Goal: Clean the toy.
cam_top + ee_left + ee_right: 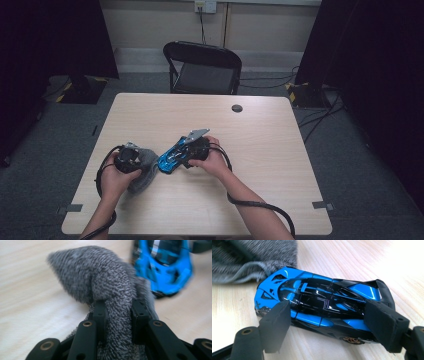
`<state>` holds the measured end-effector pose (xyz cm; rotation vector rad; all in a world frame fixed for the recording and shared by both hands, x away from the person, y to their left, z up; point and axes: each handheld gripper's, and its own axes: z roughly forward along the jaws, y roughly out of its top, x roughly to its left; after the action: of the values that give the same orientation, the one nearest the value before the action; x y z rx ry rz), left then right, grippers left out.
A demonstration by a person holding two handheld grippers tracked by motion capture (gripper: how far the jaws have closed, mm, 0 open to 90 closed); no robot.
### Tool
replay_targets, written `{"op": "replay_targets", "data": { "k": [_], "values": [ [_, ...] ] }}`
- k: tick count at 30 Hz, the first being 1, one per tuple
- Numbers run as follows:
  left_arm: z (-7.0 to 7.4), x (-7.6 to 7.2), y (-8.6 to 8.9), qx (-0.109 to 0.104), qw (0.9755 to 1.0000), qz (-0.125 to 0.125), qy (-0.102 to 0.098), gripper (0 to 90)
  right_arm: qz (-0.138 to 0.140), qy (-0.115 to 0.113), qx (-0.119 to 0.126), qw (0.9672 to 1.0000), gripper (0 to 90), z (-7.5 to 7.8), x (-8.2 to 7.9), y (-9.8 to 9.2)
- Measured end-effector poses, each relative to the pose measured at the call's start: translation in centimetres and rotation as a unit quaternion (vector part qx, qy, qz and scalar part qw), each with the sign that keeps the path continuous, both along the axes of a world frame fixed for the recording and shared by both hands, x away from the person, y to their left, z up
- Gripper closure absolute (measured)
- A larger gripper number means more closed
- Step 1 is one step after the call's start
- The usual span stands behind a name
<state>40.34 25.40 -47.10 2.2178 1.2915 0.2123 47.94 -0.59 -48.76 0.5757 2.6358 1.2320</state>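
Note:
A blue and black toy sports car [322,302] sits crosswise between the pads of my right gripper [329,320], which is shut on its sides. Seen from the high view, the car [172,156] points down-left from the right gripper [187,150], with its nose at a grey fuzzy cloth [142,172]. My left gripper [117,312] is shut on a bunched fold of that cloth [100,272], which rises in a peak past the jaws. The car's blue nose [166,272] shows just beyond the cloth. The cloth's edge [249,262] lies against the car's front.
The light wooden table [260,150] has a round cable hole [237,108] near its far edge. A black folding chair [205,70] stands behind the table. Cables trail from both grippers toward the near edge.

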Motion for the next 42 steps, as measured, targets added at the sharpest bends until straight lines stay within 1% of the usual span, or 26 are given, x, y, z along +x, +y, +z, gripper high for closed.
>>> {"op": "replay_targets", "data": {
  "k": [3, 4, 8, 10, 12, 13, 16, 17, 21, 23, 25, 26, 27, 28, 30, 33, 36, 38, 39, 41, 42],
  "values": [
    [0.1, -0.4, -0.2, -0.003, 0.9999, -0.011, 0.006, 71.7, -0.006, 0.003, 0.003, 1.0, 21.9, 0.0, -0.1, 0.0],
    [0.1, -0.4, -0.3, -0.003, 0.9998, -0.018, 0.008, 71.7, -0.006, 0.004, 0.003, 1.0, 21.9, 0.0, -0.1, 0.0],
    [0.2, -0.8, -0.2, -0.012, 0.9993, -0.029, 0.021, 72.1, -0.008, 0.007, -0.001, 0.9999, 21.9, 0.1, 0.0, 0.1],
    [0.1, -1.1, -0.1, -0.021, 0.9991, -0.029, 0.024, 72.2, -0.007, 0.01, -0.005, 0.9999, 22.0, 0.2, 0.1, 0.2],
    [0.1, -1.3, -0.1, -0.028, 0.9983, -0.039, 0.033, 72.4, -0.008, 0.012, -0.007, 0.9999, 22.0, 0.3, 0.1, 0.2],
    [0.2, -1.5, -0.2, -0.029, 0.998, -0.044, 0.035, 72.4, -0.008, 0.012, -0.008, 0.9999, 22.0, 0.3, 0.0, 0.3],
    [0.1, -2.0, -0.6, -0.037, 0.9968, -0.058, 0.041, 72.4, -0.008, 0.01, -0.005, 0.9999, 22.0, 0.2, 0.0, 0.2],
    [0.1, -2.2, -0.7, -0.037, 0.9967, -0.061, 0.039, 72.5, -0.009, 0.01, -0.005, 0.9999, 22.0, 0.2, 0.0, 0.2],
    [0.2, -2.4, -1.1, -0.044, 0.9952, -0.073, 0.048, 72.6, -0.008, 0.009, -0.003, 0.9999, 22.0, 0.2, 0.0, 0.2],
    [0.1, -2.6, -1.5, -0.056, 0.9935, -0.082, 0.057, 72.7, -0.008, 0.009, -0.002, 0.9999, 21.9, 0.2, 0.0, 0.1],
    [0.1, -2.8, -2.0, -0.055, 0.9929, -0.089, 0.056, 72.7, -0.008, 0.008, -0.002, 0.9999, 22.0, 0.1, 0.0, 0.1],
    [0.2, -2.8, -2.2, -0.058, 0.9917, -0.098, 0.06, 72.7, -0.009, 0.009, -0.002, 0.9999, 22.0, 0.1, 0.0, 0.1],
    [0.1, -2.9, -2.5, -0.069, 0.9901, -0.105, 0.063, 72.8, -0.009, 0.009, -0.001, 0.9999, 22.1, 0.1, 0.0, 0.1],
    [0.0, -3.0, -2.9, -0.075, 0.9883, -0.114, 0.068, 72.8, -0.008, 0.008, -0.002, 0.9999, 22.1, 0.1, 0.0, 0.1],
    [-0.1, -3.1, -3.9, -0.064, 0.987, -0.133, 0.063, 72.7, -0.008, 0.008, -0.001, 0.9999, 22.1, 0.1, 0.0, 0.1],
    [0.0, -3.1, -4.9, -0.064, 0.9845, -0.151, 0.062, 72.7, -0.008, 0.007, 0.0, 0.9999, 22.1, 0.1, -0.1, 0.1],
    [0.2, -3.2, -5.5, -0.064, 0.9802, -0.177, 0.06, 72.6, -0.008, 0.007, -0.001, 0.9999, 22.2, 0.1, 0.0, 0.1],
    [0.4, -3.3, -5.8, -0.065, 0.9786, -0.186, 0.058, 72.5, -0.007, 0.006, -0.001, 1.0, 22.3, 0.1, 0.0, 0.1],
    [0.5, -3.3, -5.8, -0.069, 0.978, -0.188, 0.058, 72.5, -0.007, 0.006, -0.001, 1.0, 22.4, 0.1, 0.0, 0.1],
    [0.6, -3.3, -5.8, -0.063, 0.9773, -0.195, 0.054, 72.5, -0.006, 0.007, -0.001, 1.0, 22.4, 0.1, 0.0, 0.1],
    [0.6, -3.3, -5.8, -0.058, 0.9778, -0.195, 0.052, 72.5, -0.006, 0.007, -0.001, 1.0, 22.3, 0.1, 0.0, 0.1]
  ]
}}
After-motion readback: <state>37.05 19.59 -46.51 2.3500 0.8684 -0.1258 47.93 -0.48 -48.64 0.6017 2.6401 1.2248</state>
